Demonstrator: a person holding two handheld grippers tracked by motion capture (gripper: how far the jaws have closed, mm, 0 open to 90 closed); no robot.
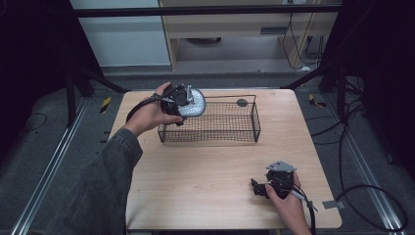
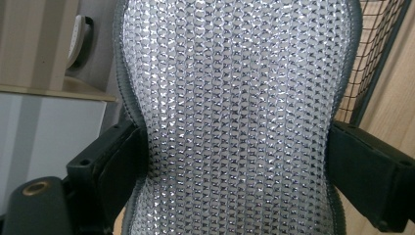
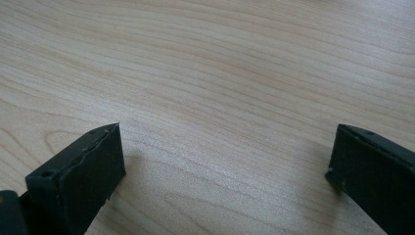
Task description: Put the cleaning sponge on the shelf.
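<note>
I'm working in a lab or recording rig, not a home. My wooden surface sits alone on grey carpet floor, framed by black metal stand legs and dark curtains both sides. Aluminium rails run along the floor, hazard-striped tape marks it, loose cables trail at right. Behind, a pale cabinet, probably office furniture; too dim to be sure.
</note>
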